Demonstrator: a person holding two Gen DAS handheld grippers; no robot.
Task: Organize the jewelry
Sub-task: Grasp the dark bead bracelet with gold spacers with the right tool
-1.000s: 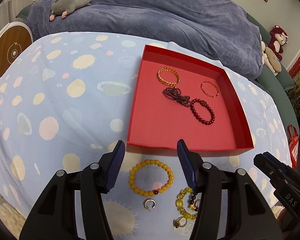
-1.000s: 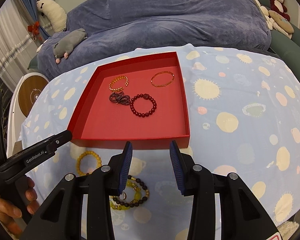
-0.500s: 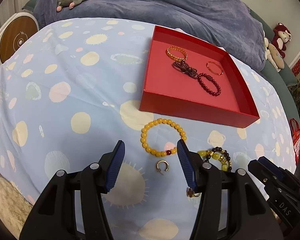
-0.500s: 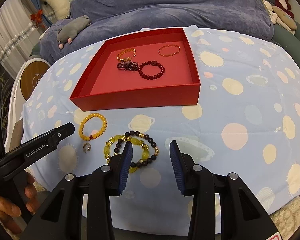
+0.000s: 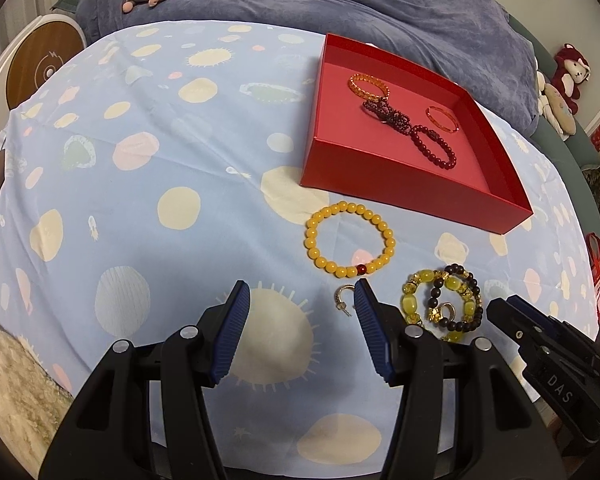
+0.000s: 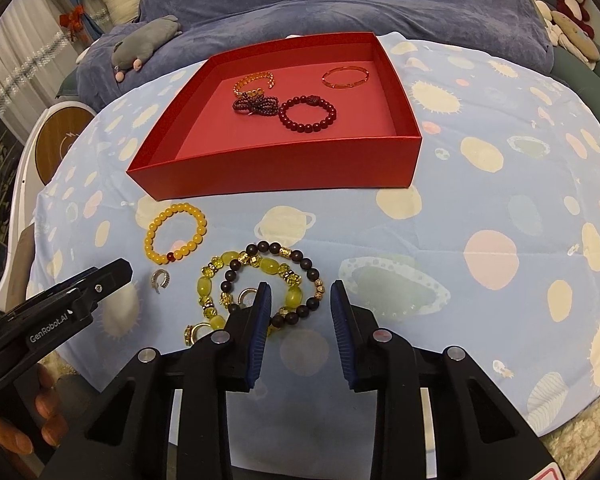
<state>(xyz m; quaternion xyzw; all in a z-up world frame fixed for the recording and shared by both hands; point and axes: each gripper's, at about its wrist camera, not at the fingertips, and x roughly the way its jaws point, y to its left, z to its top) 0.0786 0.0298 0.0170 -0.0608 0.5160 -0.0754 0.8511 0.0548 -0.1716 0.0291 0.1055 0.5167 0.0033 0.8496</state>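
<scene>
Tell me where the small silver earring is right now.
The silver earring lies on the tablecloth outside the red tray, just below the yellow bead bracelet and against the left gripper's right fingertip.

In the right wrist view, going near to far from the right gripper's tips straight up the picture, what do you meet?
Right gripper → dark bead bracelet → near wall of the red tray → dark red bead bracelet → thin orange bangle → blue blanket.

Left claw point(image 5: 298, 300): black plastic body, ribbed blue pads point(image 5: 236, 320), silver screws, "GenRobot.AI" lettering. Right claw point(image 6: 300, 296): same build, "DAS" marking. Bare-skinned hand point(image 6: 32, 412).
</scene>
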